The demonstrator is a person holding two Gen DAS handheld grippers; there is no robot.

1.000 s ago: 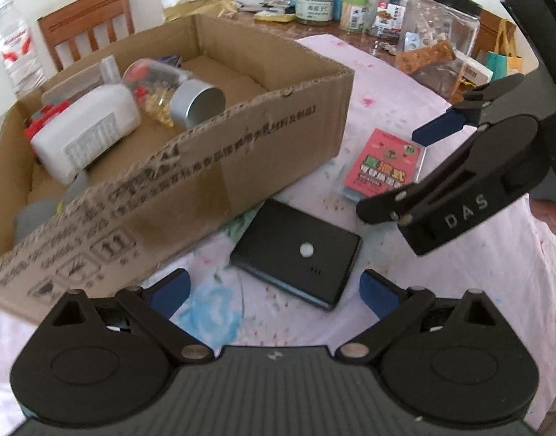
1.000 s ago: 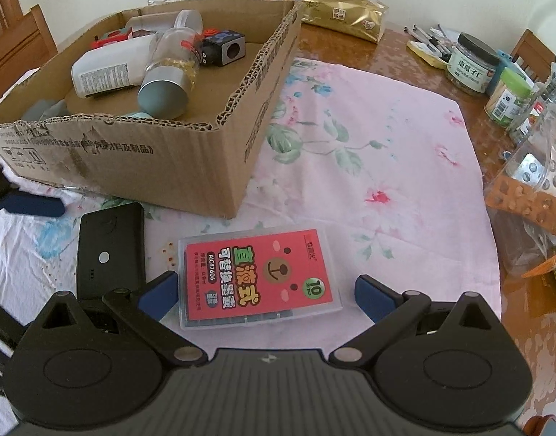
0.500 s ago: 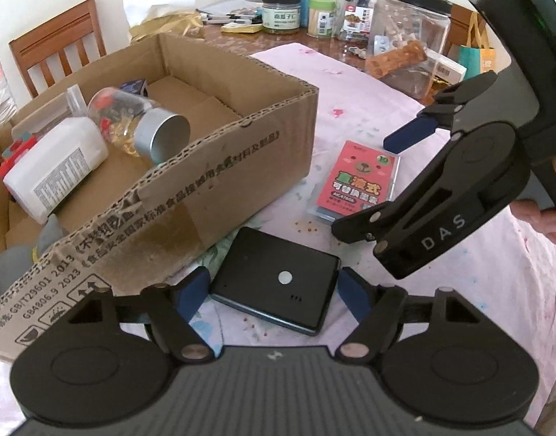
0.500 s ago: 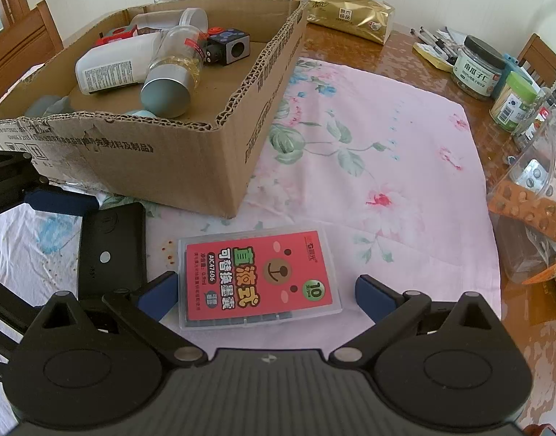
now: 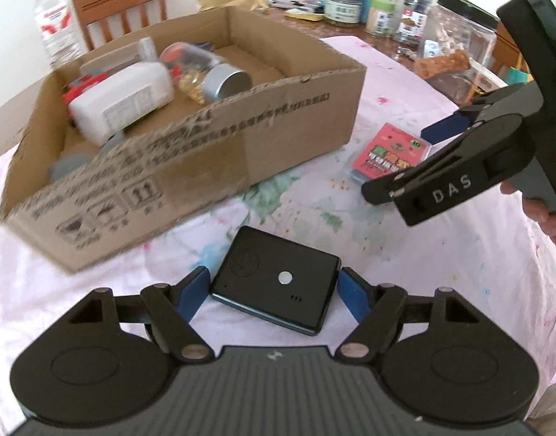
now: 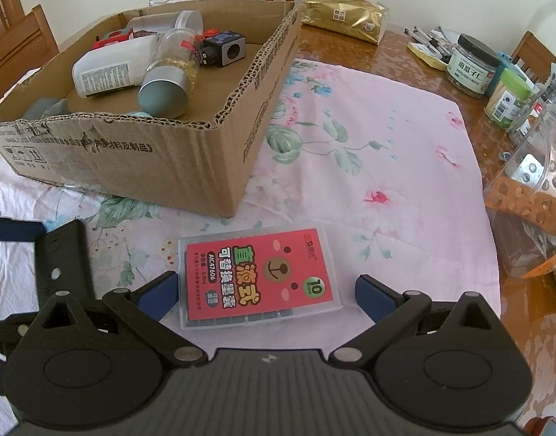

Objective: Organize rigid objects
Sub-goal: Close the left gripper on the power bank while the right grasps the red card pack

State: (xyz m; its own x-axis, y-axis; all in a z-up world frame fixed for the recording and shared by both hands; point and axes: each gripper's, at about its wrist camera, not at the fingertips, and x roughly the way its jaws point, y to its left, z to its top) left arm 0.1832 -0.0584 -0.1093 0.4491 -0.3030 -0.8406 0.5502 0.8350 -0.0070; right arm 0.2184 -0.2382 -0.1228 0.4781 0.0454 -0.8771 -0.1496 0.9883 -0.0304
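A flat black device (image 5: 276, 285) with a small white dot sits between the blue pads of my left gripper (image 5: 273, 290), which is shut on it; the whole view has shifted with the device fixed between the pads. It also shows in the right wrist view (image 6: 61, 265). My right gripper (image 6: 267, 292) is open around a clear case with a red label (image 6: 259, 276), its pads beside the case's short edges; the case also shows in the left wrist view (image 5: 390, 154). An open cardboard box (image 5: 263, 138) holds a white bottle (image 5: 121, 101) and a glass jar (image 5: 205, 76).
Pink floral cloth (image 6: 368, 167) covers the table. Jars and pens (image 6: 474, 65) stand at the far right, a gold tissue pack (image 6: 345, 16) behind the box, a clear bag of blister packs (image 6: 535, 189) at the right edge. Wooden chairs ring the table.
My left gripper has closed onto the black device and pulled back from the box with it. My right gripper has stayed open around the red-label case.
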